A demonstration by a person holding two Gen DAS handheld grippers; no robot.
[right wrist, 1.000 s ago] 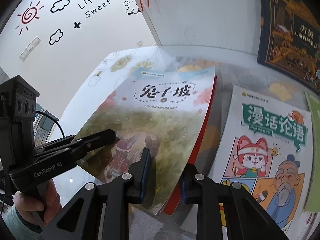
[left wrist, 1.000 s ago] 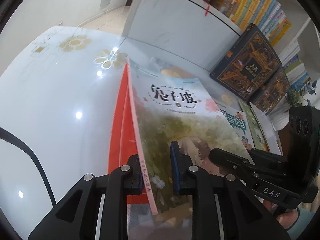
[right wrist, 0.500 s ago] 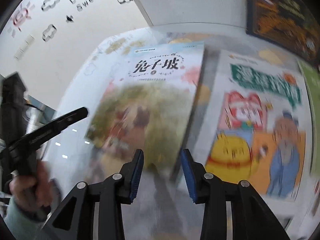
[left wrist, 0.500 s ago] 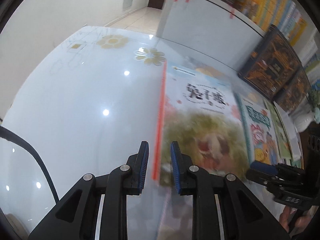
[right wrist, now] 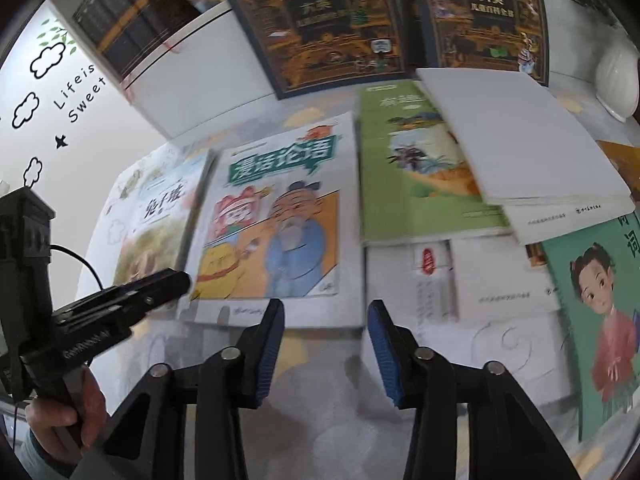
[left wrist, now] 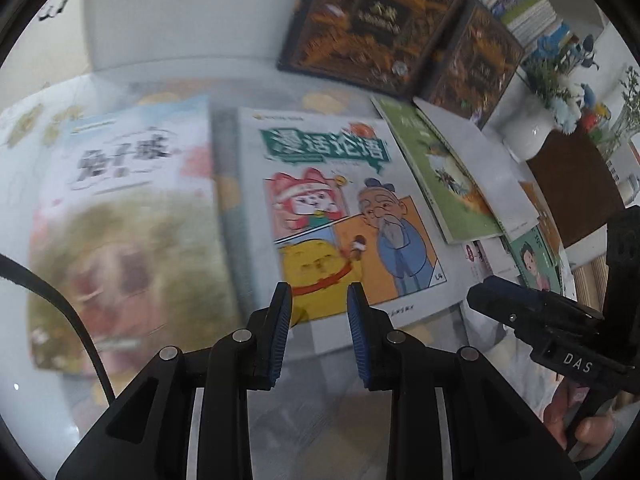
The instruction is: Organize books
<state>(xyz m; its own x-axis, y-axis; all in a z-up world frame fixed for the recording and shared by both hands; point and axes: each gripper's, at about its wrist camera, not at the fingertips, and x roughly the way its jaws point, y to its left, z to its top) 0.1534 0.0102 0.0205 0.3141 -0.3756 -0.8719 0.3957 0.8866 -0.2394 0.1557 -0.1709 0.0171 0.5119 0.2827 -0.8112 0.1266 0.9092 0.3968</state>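
Books lie flat across the glossy white table (left wrist: 24,360), several overlapping. The rabbit-slope book (left wrist: 124,216) sits furthest to the left side, its cover badly smeared by blur in the left wrist view and partly hidden behind the left tool in the right wrist view. Just beside it lies the cartoon book (left wrist: 340,216) with a green title banner, fully readable. Next comes a green book (right wrist: 416,168), partly covered by a white book (right wrist: 516,136) laid over its right edge. A teal book (right wrist: 596,304) showing a girl is cut off at the frame edge. Two dark ornate books (right wrist: 320,20) lean upright against the white cabinet (left wrist: 180,20) behind.

Left hand-held gripper (left wrist: 318,316) hovers over the near edge of the cartoon book, jaws a little apart, having just been opening, with nothing between them. Right hand-held gripper (right wrist: 326,332) hangs above bare table near that same book's lower right corner, jaws parted and empty. A white vase (left wrist: 528,128) of flowers stands at the far right.
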